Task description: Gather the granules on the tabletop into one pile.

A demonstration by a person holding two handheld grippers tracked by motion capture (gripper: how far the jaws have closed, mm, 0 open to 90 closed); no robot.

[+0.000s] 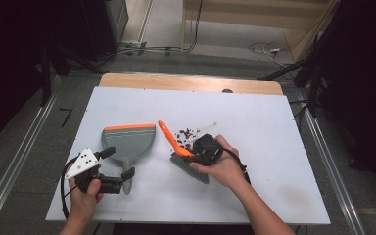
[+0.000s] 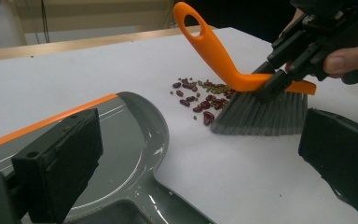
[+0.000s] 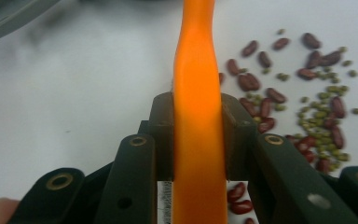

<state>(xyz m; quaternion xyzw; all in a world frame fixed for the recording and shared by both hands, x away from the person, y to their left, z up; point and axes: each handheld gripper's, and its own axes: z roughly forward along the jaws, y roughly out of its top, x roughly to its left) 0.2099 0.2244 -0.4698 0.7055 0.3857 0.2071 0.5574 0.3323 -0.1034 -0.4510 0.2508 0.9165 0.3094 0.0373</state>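
Note:
A grey dustpan with an orange lip lies flat on the white board, also seen close up and at a corner. My left gripper is open, its jaws wide apart on either side of the pan's neck without touching it. My right gripper is shut on the orange handle of a brush. The grey bristles rest on the board just beside a scatter of red and green beans.
The white board covers a wooden table whose far edge shows behind it. A pale clear strip lies by the beans. Metal rails run along both sides, and cables lie on the floor beyond.

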